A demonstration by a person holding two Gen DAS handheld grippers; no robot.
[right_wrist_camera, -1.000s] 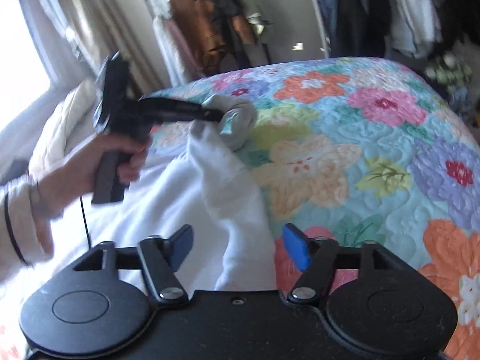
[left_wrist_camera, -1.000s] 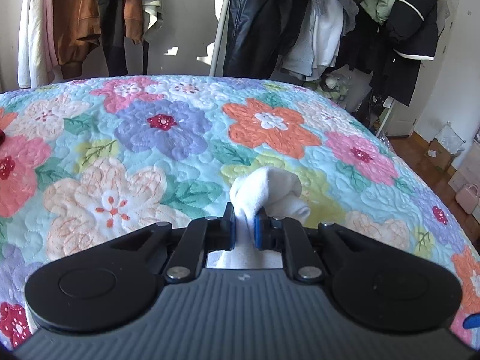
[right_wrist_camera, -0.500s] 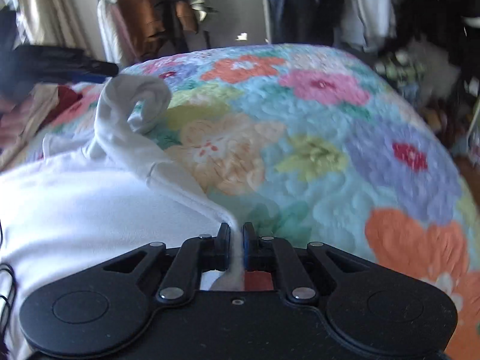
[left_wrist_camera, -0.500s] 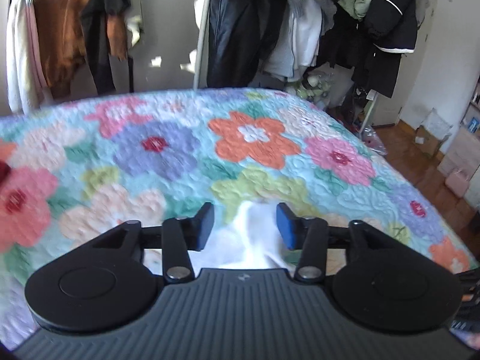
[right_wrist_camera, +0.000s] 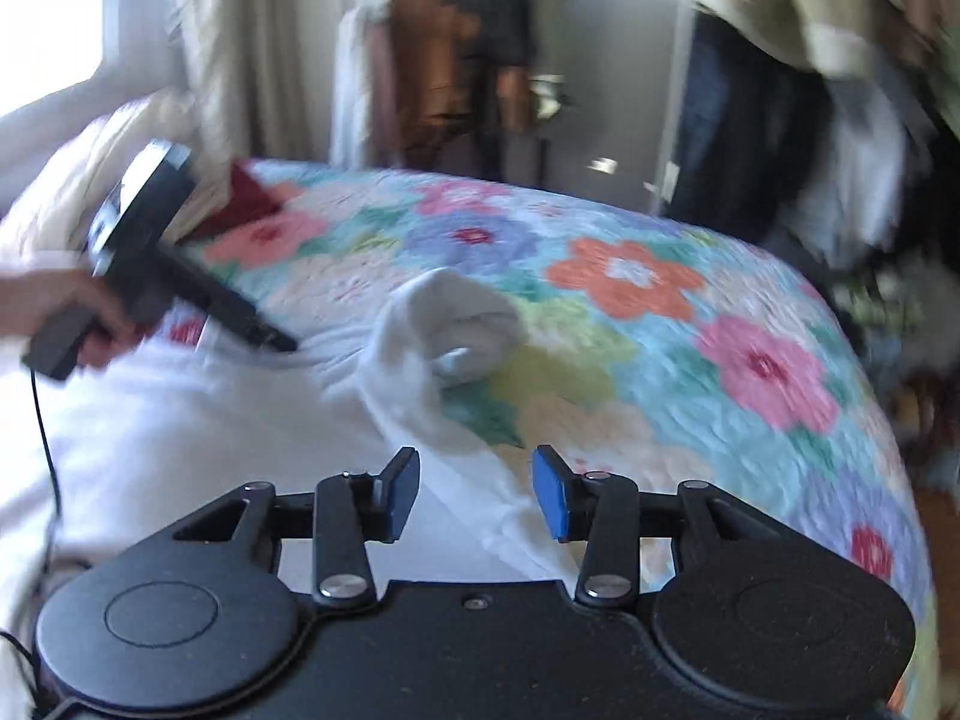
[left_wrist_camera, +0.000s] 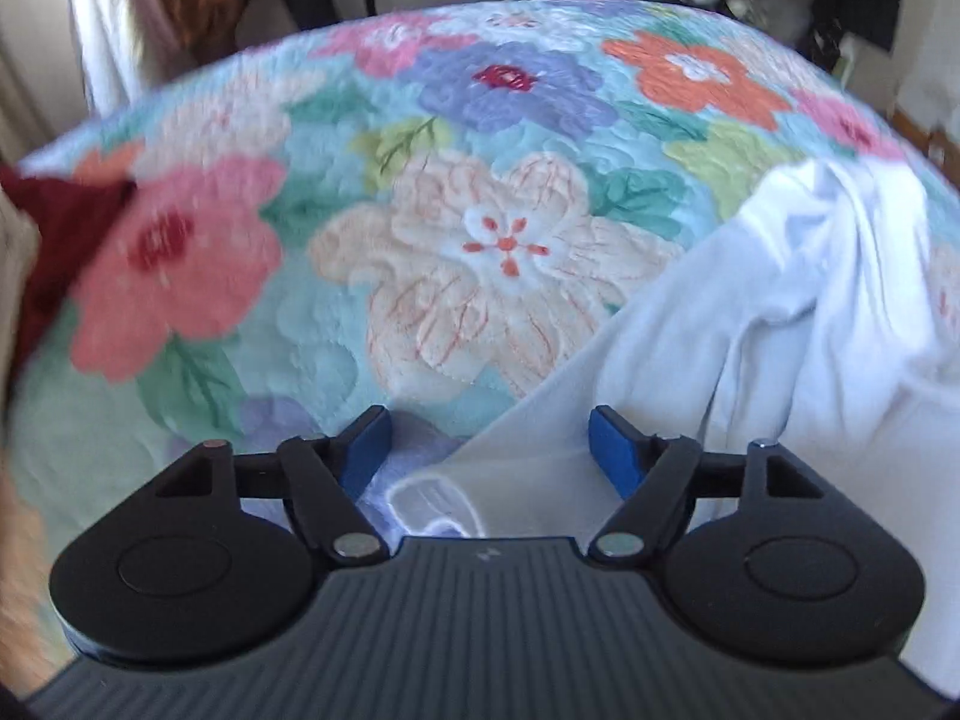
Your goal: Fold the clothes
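Folding is barely begun: white garment [right_wrist_camera: 198, 426] lies rumpled on quilt [right_wrist_camera: 690, 324], sleeve bunched, while left gripper [left_wrist_camera: 489, 441] and right gripper [right_wrist_camera: 474, 489] are opening over its cloth, nothing gripped.

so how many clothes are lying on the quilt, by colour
white: 1, a shirt with a rolled sleeve
dark red: 1, a garment at the far edge, mostly hidden
total: 2

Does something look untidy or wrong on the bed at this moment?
Yes. The sleeve of the white garment lies curled into a bunched roll on the floral quilt rather than flat. It would need smoothing before a neat fold.
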